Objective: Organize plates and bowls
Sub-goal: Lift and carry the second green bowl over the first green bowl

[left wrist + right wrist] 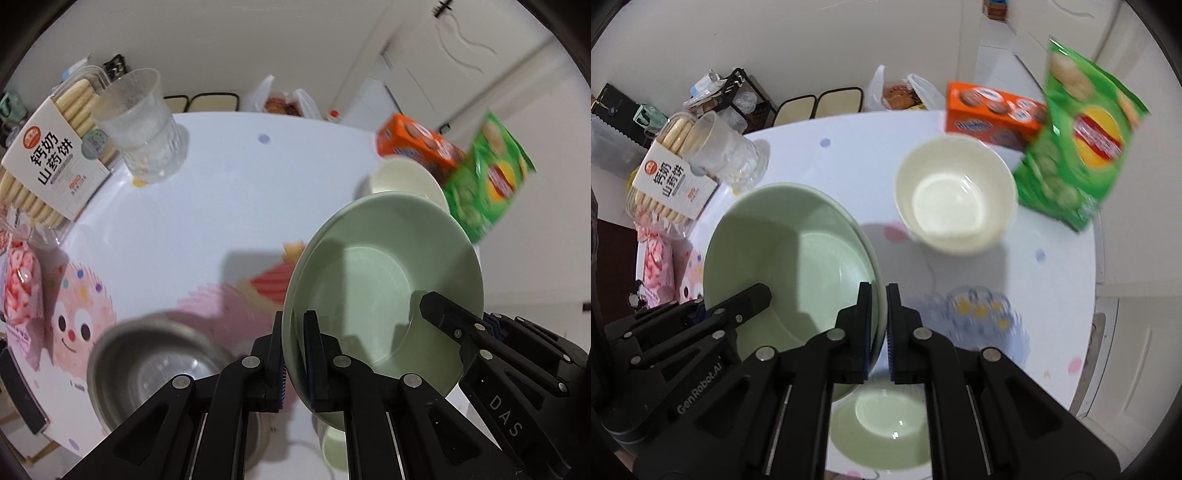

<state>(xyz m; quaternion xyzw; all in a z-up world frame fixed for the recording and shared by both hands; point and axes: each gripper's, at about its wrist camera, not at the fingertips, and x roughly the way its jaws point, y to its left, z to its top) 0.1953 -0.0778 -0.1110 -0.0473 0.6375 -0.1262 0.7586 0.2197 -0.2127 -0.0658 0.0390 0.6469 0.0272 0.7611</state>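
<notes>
Here, in the left wrist view, the left gripper (293, 354) is clamped on the rim of a pale green plate (384, 291), which is held tilted above the table (240, 192). The right gripper (439, 314) reaches in from the right, its black fingers over the plate's far side. Below the plate, a small green bowl (334, 448) peeks out. A steel bowl (155, 369) sits just left of the fingers, a cream bowl (406, 177) lies beyond the plate, and past that stand an orange biscuit box (417, 144) and a green chip bag (487, 177). A ribbed glass (142, 125) and a biscuit pack (48, 158) stand at the far left.

In the right wrist view, the right gripper (882, 332) is closed tight on the plate's (783, 258) opposite rim, with the left gripper (753, 299) inside the plate's left edge. The green bowl (882, 424) sits directly beneath, the cream bowl (955, 194) well apart ahead. The round table (1052, 295) is white with printed cartoon cupcakes and dots; pale walls and a white door lie behind.
</notes>
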